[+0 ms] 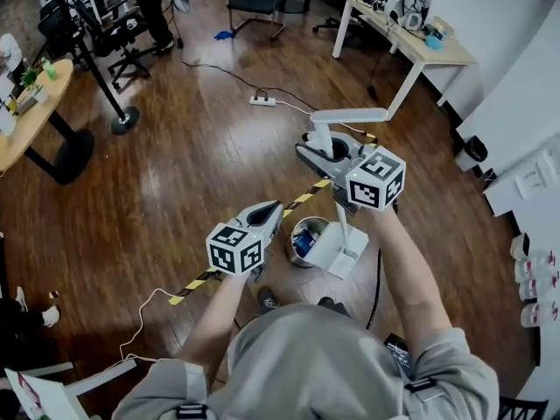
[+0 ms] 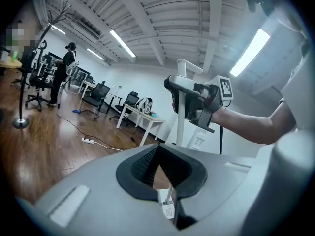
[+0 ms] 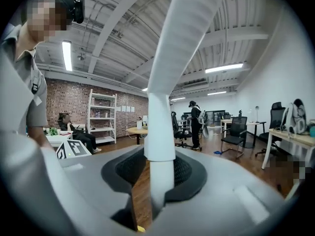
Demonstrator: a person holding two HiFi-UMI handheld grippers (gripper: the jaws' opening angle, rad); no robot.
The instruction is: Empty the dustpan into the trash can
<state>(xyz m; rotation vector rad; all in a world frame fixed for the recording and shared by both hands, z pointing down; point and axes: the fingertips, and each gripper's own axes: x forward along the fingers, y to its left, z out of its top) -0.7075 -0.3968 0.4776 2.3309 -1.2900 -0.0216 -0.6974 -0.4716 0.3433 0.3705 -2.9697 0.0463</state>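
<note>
Gripping dustpan (image 1: 339, 245), right hand-held gripper (image 1: 317, 150) level

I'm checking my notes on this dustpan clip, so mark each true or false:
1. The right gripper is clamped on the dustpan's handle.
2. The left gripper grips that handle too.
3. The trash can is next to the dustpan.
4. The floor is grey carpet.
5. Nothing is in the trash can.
1. True: the right gripper is shut on the white handle.
2. False: the left gripper holds nothing and is off to the side of the handle.
3. True: the trash can is beside the dustpan.
4. False: the floor is dark wood with striped tape.
5. False: something blue shows inside.
</note>
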